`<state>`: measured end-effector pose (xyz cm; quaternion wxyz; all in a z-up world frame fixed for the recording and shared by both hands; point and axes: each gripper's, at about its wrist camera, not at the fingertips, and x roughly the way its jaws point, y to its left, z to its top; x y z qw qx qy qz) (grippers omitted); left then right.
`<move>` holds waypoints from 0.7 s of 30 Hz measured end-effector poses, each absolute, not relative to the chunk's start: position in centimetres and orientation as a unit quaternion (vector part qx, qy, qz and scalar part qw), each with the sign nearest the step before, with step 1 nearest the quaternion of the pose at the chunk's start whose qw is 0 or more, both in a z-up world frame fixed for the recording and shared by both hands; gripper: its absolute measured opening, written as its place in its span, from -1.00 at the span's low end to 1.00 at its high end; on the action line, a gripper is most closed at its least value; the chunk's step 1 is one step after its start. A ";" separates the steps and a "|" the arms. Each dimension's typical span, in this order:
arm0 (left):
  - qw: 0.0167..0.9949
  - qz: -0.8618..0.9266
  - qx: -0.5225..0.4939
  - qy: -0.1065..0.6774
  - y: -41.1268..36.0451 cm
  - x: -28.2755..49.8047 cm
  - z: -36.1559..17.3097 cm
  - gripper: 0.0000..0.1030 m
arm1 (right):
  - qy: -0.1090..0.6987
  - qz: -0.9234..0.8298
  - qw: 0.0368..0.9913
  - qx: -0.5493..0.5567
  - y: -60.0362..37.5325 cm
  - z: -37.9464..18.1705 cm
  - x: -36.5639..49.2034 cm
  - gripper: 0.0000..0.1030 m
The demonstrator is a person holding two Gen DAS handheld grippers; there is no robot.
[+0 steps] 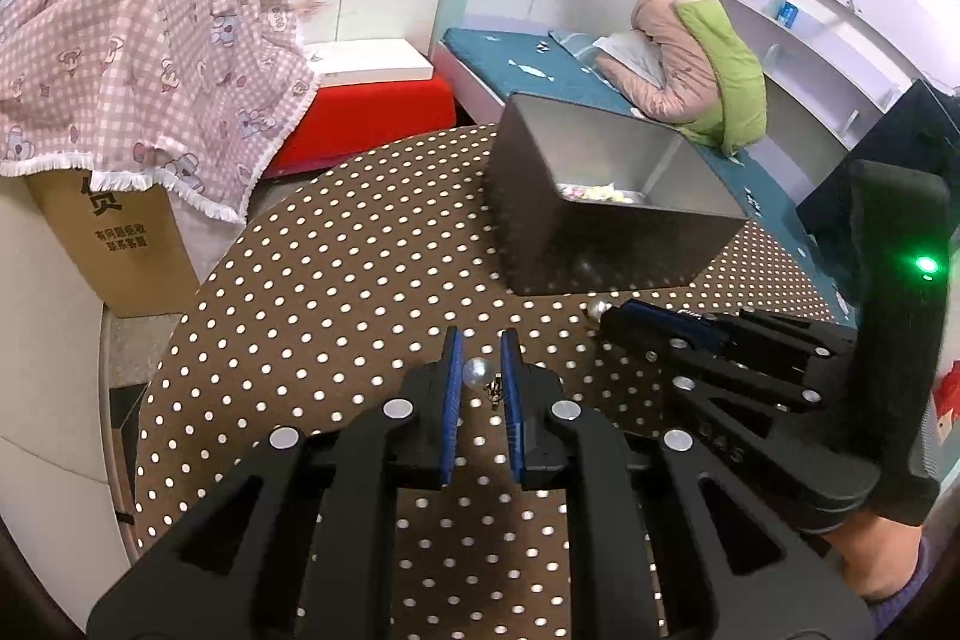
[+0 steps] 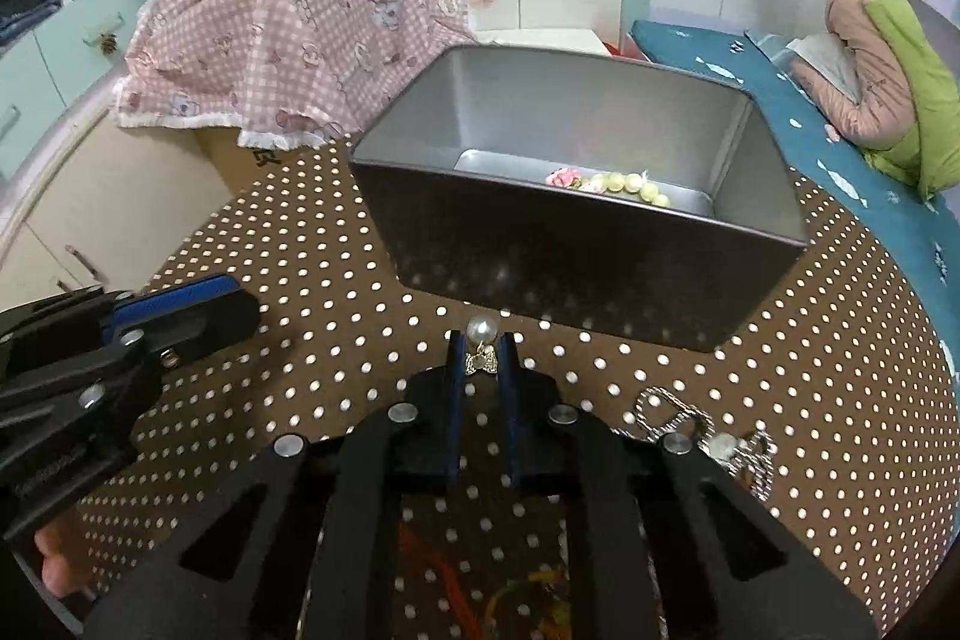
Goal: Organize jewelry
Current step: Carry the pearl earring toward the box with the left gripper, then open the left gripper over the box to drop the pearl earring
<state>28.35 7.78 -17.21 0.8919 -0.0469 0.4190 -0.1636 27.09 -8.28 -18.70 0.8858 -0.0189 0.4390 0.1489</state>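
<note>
A grey metal box (image 1: 540, 220) (image 2: 540, 244) stands on the brown polka-dot table (image 1: 336, 292) (image 2: 336, 316). A pale green bead bracelet with pink charms (image 2: 618, 184) (image 1: 594, 191) lies inside. My left gripper (image 1: 481, 370) straddles a pearl earring (image 1: 474, 373) with a gold clasp; the jaws are narrowly parted around it. My right gripper (image 2: 482, 358) straddles a second pearl earring (image 2: 482, 331) with a gold bow, just in front of the box. The right gripper (image 1: 624, 319) also shows in the left wrist view, beside that pearl (image 1: 598, 309). The left gripper (image 2: 240, 310) also shows in the right wrist view.
A silver bow brooch with a pearl (image 2: 714, 436) lies on the table right of my right gripper. Coloured cords (image 2: 516, 592) lie under it. A cardboard box (image 1: 120, 232) under a pink checked cloth (image 1: 150, 70) stands left. A bed (image 1: 558, 70) with a jacket (image 1: 702, 70) lies behind.
</note>
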 end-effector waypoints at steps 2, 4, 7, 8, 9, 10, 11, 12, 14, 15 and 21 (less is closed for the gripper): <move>0.892 -0.172 -0.045 0.416 7.2 28.3 -16.6 -0.75 | 0.431 0.159 0.888 -0.009 -9.0 -17.7 26.4 -0.81; 0.894 -0.173 -0.041 0.411 6.7 28.3 -15.9 -0.75 | 0.421 0.163 0.892 0.000 -9.8 -16.7 26.1 -0.81; 0.894 -0.179 -0.054 0.406 6.5 28.5 -14.9 -0.75 | 0.420 0.178 0.890 0.014 -10.3 -16.2 26.1 -0.81; 0.894 -0.183 -0.056 0.406 6.4 28.6 -14.6 -0.75 | 0.417 0.183 0.890 0.020 -10.5 -16.1 26.0 -0.81; 0.891 -0.189 -0.062 0.408 6.3 28.7 -14.2 -0.75 | 0.413 0.183 0.892 0.022 -10.7 -15.7 25.8 -0.82; 0.889 -0.199 -0.068 0.408 6.1 28.9 -13.7 -0.75 | 0.405 0.185 0.895 0.021 -10.9 -15.1 25.4 -0.82; 0.889 -0.205 -0.069 0.404 5.9 29.0 -13.2 -0.75 | 0.401 0.189 0.896 0.025 -11.2 -14.5 25.3 -0.81; 0.891 -0.207 -0.066 0.399 5.5 29.1 -12.6 -0.75 | 0.395 0.193 0.898 0.031 -11.5 -13.8 25.2 -0.81; 0.891 -0.216 -0.062 0.395 4.5 29.7 -11.4 -0.75 | 0.380 0.196 0.903 0.042 -12.3 -12.1 25.2 -0.81; 0.890 -0.219 -0.062 0.395 4.0 30.1 -10.9 -0.75 | 0.375 0.195 0.905 0.046 -12.6 -11.6 25.3 -0.81; 0.883 -0.218 -0.054 0.413 0.9 35.0 -10.0 -0.75 | 0.364 0.185 0.910 0.078 -14.8 -9.7 28.0 -0.81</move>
